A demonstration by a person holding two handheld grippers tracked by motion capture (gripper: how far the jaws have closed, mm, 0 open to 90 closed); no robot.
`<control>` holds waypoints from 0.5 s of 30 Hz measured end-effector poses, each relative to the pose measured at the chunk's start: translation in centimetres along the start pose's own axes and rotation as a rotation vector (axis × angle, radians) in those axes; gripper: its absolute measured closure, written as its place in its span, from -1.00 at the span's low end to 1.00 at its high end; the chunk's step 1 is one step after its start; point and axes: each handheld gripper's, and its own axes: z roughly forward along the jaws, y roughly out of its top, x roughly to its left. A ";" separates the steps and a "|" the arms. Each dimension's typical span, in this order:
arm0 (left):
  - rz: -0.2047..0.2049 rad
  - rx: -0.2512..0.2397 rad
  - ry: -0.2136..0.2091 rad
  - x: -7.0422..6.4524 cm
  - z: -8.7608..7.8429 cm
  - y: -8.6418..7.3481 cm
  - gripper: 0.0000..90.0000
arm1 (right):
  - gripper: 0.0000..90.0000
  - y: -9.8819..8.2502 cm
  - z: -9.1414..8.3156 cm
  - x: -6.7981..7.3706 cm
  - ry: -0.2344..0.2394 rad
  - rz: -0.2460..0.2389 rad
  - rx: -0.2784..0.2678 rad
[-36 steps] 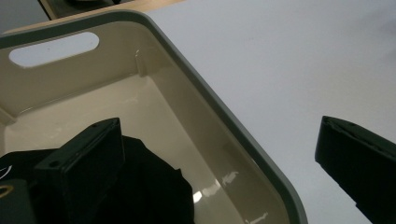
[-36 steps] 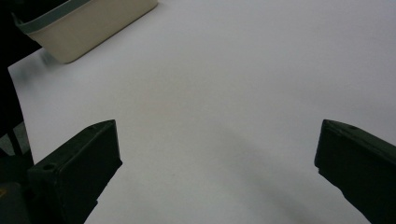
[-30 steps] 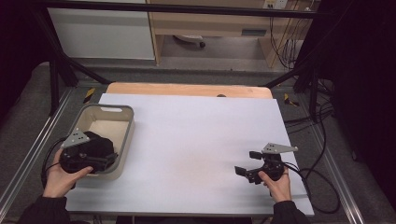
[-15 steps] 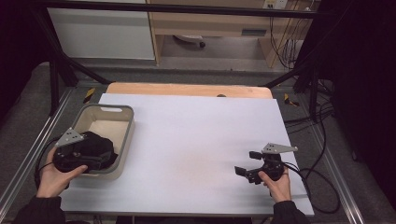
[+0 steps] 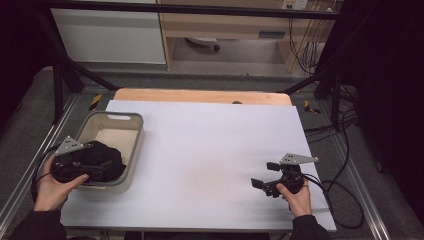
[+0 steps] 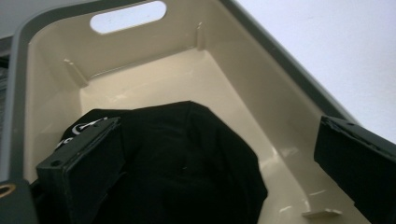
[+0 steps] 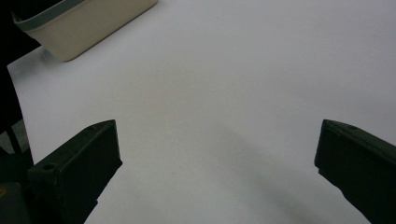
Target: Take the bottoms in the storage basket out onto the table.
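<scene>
In the last second our left gripper has drawn back a little toward the near left corner of the cream plastic bin with the grey rim, and the black folded cloth now lies on the bin floor, at its near end. In the left gripper view the jaws stand wide apart; one jaw is against the cloth's edge, the other is clear of it, so we hold nothing. We judge that the cloth has just been released, or that we are about to take it; the pictures do not decide this.

Our right gripper has not moved. It rests low on the white table sheet, well apart from the bin, also with its jaws wide and nothing between them.

The sheet between the two grippers is bare. The bin's walls stand close around the cloth, so a jaw could catch on the rim. Cables lie at the right edge of the table.
</scene>
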 end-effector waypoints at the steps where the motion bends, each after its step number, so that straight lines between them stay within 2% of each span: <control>1: 0.000 0.000 0.006 0.2 0.0 0.0 -0.96 | -0.99 0.0 0.0 0.0 0.000 0.000 0.000; 15: -0.020 0.044 0.075 1.7 0.4 -0.9 -0.90 | -0.99 0.0 0.1 0.0 -0.002 0.002 0.005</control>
